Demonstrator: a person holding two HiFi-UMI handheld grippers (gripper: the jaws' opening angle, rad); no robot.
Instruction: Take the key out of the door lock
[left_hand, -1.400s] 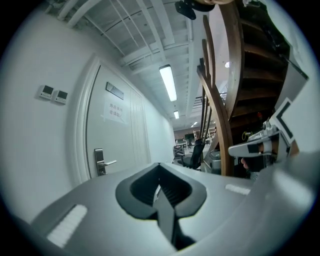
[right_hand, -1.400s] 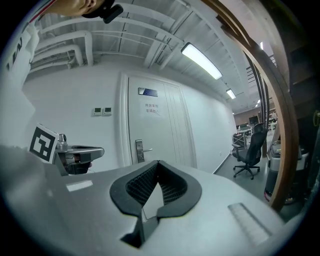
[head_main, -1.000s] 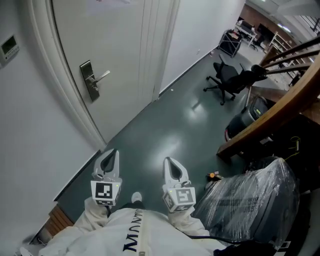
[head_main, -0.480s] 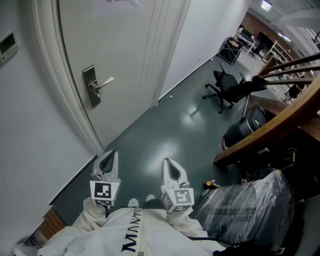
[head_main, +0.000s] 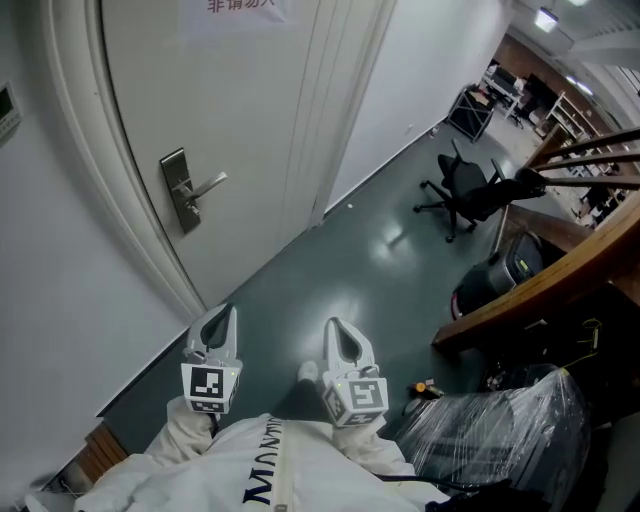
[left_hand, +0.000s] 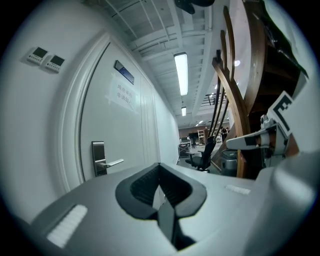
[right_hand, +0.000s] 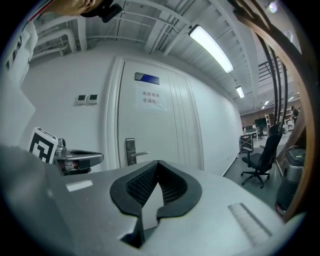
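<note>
Left gripper, right gripper both closed, empty (far from door), silver lock plate, key seemingly indiscernible.

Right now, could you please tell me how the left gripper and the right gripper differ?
The left gripper is on the side nearer the white door; the right gripper is nearer the plastic-wrapped bundle. In the head view the left gripper's marker cube sits square, while the right gripper's marker cube looks tilted. Both have their jaws shut and empty, and both are well short of the door handle.
</note>
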